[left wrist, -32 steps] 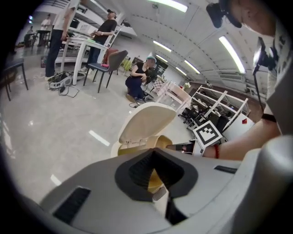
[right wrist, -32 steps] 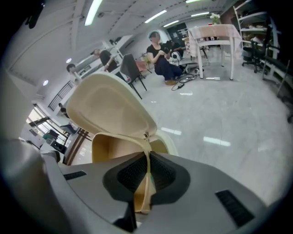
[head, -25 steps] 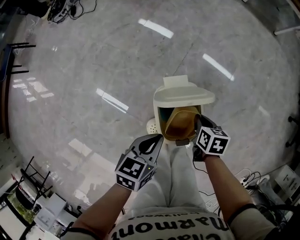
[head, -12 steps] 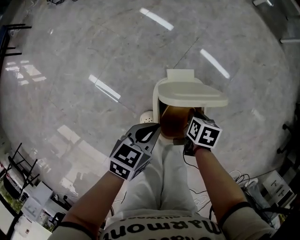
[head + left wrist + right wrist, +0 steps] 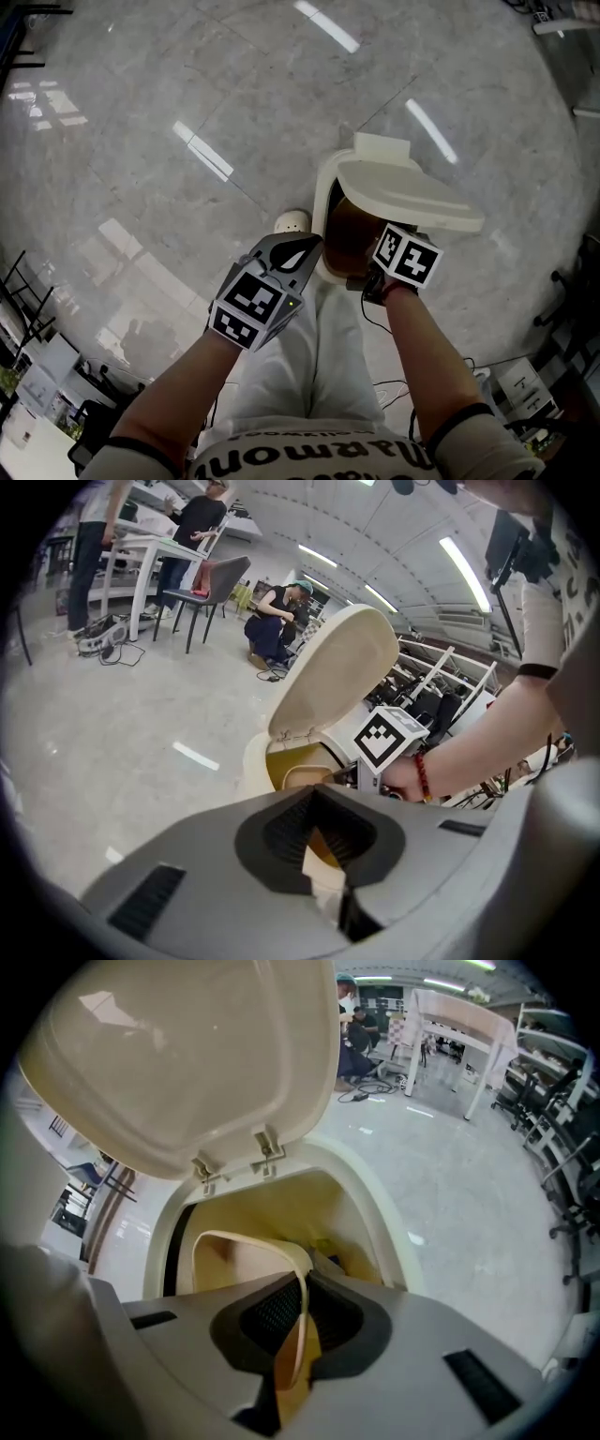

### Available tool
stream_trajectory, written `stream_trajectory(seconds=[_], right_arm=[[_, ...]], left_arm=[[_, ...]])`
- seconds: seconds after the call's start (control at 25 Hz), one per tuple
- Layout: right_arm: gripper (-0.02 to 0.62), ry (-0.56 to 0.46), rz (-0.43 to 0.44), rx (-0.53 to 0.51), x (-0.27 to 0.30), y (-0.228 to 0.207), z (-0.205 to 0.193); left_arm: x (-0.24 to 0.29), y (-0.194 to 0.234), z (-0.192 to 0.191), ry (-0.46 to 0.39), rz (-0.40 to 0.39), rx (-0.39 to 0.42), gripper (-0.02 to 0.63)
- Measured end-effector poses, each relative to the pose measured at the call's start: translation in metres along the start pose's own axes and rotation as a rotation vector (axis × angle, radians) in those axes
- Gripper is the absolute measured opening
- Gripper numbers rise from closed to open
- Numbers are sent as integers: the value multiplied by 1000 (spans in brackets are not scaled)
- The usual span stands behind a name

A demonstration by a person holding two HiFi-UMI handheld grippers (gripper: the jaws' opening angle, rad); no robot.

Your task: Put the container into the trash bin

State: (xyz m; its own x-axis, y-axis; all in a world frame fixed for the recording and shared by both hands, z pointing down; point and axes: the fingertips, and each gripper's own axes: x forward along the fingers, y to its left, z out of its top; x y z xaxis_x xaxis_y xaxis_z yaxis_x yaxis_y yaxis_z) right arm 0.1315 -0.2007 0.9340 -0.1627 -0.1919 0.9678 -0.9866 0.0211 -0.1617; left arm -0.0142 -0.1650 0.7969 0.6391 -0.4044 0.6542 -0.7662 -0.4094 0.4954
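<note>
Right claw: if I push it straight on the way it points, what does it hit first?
Probably the trash bin, its inner back wall below the raised lid's hinges. The right claw is shut on the container rim, over the opening; depth is unclear.

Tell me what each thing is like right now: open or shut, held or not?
trash bin: open.
lid: raised.
container: held by its rim at the bin's opening.
right gripper: shut on the container's rim.
left gripper: shut, holding nothing.
</note>
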Motion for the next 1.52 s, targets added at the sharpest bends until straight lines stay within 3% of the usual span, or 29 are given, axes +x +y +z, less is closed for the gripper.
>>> stream_trajectory(seconds=[0.52, 0.72, 1.24, 1.52], right_arm=[[23, 11, 16, -26, 9, 11, -6], [75, 27, 41, -41, 6, 14, -12], [77, 10, 57, -19, -12, 12, -17], [75, -25, 145, -42, -49, 29, -13]], left_arm=[[-9, 14, -14, -1, 25, -50, -6], [-10, 10, -9, -12, 24, -48, -6], [-11, -6, -3, -21, 37, -24, -6], [-16, -25, 24, -57, 50, -16, -6]])
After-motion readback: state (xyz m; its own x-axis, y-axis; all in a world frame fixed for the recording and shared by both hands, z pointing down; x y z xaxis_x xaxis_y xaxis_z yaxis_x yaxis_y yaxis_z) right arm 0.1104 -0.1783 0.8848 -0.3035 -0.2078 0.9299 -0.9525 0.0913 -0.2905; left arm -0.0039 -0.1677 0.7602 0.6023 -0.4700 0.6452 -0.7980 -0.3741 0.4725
